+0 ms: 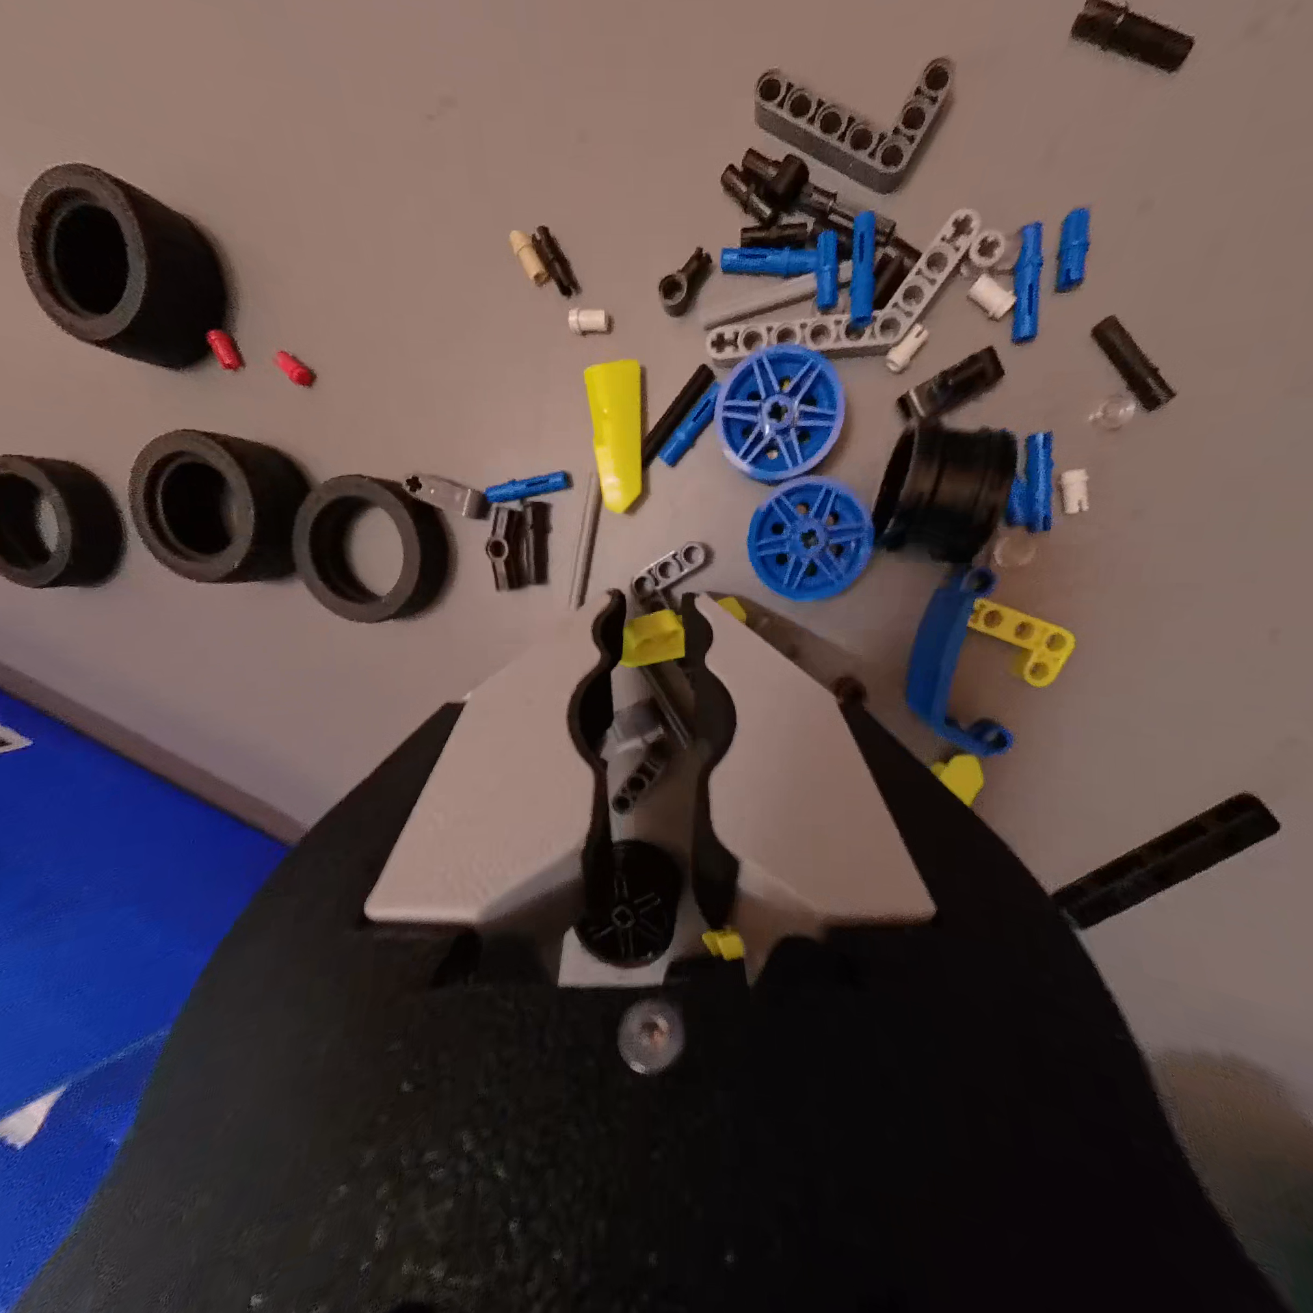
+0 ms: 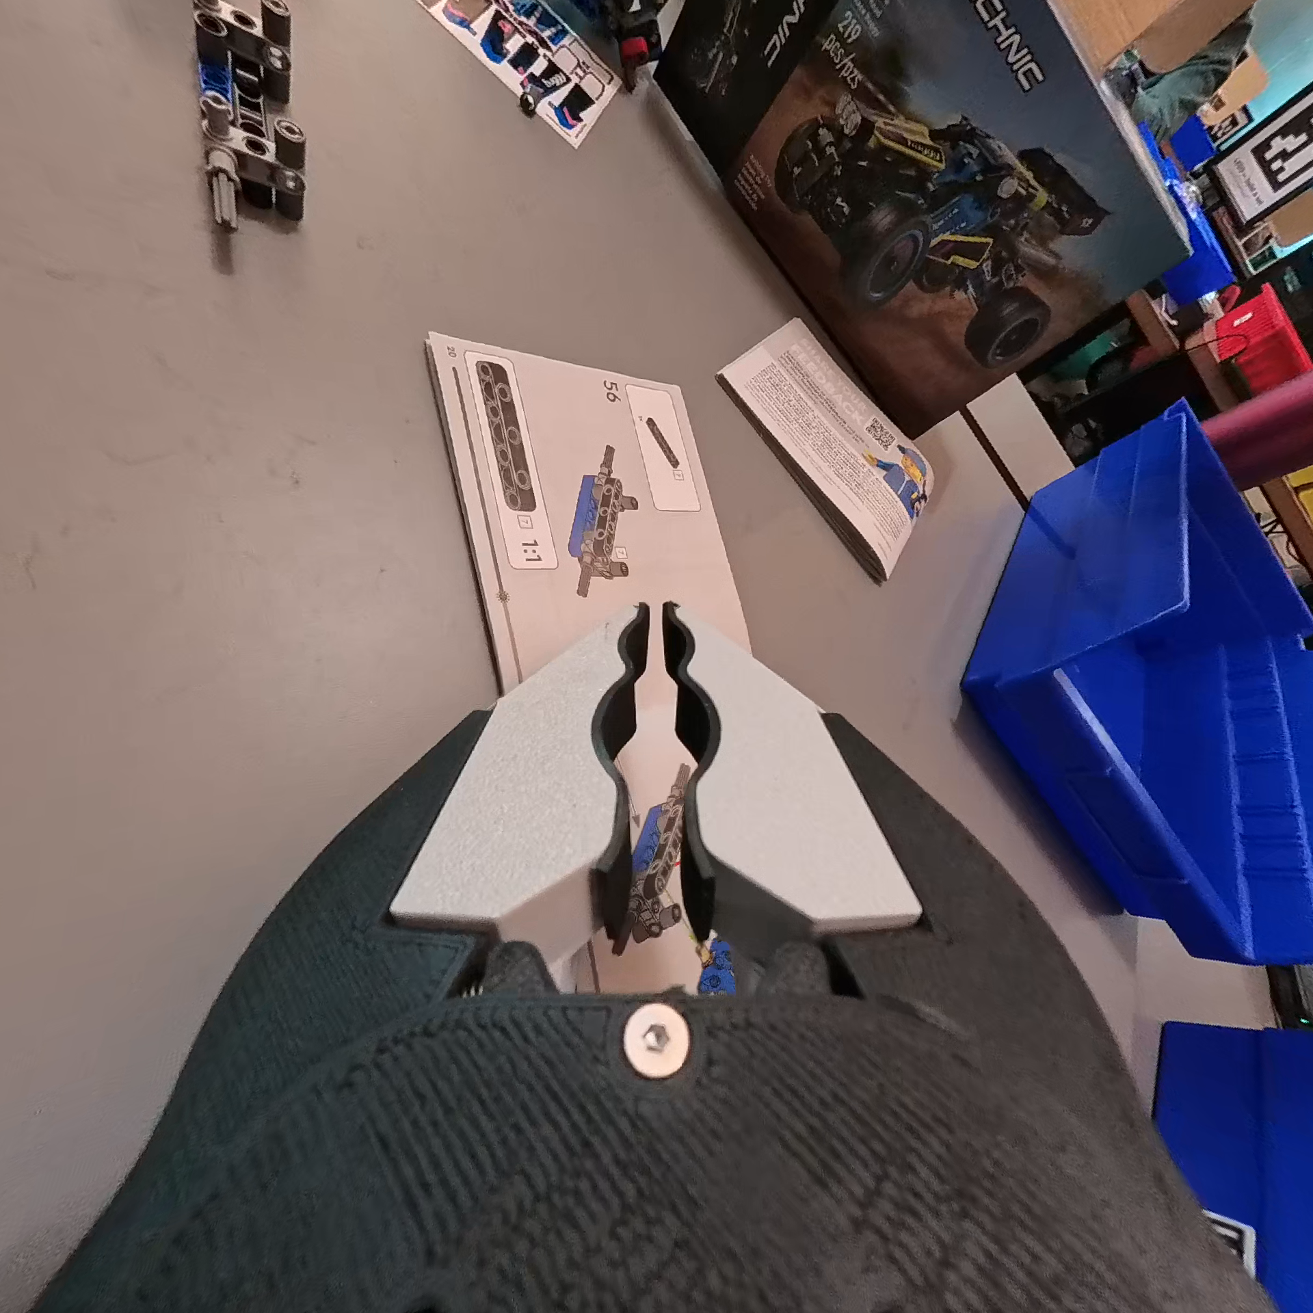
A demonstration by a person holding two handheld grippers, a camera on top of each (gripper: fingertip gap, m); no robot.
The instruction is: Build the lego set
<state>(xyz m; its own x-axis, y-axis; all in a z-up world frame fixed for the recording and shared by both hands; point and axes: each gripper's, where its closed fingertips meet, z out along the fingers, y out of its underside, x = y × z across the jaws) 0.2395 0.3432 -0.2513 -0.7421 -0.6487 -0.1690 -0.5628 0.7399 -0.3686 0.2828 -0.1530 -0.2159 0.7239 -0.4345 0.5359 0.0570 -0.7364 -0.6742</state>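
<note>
Left gripper [image 1: 654, 614]: jaws parted by a narrow gap, hovering above the loose parts on the grey table [image 1: 355, 106]. A small yellow piece [image 1: 652, 637] shows between the tips; whether it is pinched or merely lies on the table beneath cannot be told.

Right gripper [image 2: 655, 611]: jaws drawn almost together with only a slit left, holding nothing, poised over the open instruction booklet [image 2: 568, 455].

Task part, as judged from the open page: a long black beam [image 1: 1165, 863]. It lies on the table to the right of the left gripper's body and behind its tips, long axis slanting up to the right.

Sub-assembly [image 2: 249, 114]: black, grey and blue, on the table far ahead and to the left of the right gripper, well apart from the booklet.

Nearer gripper: the left; the beam shows only in its view.

Coming move, as judged: the left jaws must pull back and swing right, then turn to close across the beam's narrow width.

Other parts: four black tyres [image 1: 114, 263] to the left, two blue wheel rims [image 1: 780, 413] ahead.

Risk: small pins crowd the pile.
</note>
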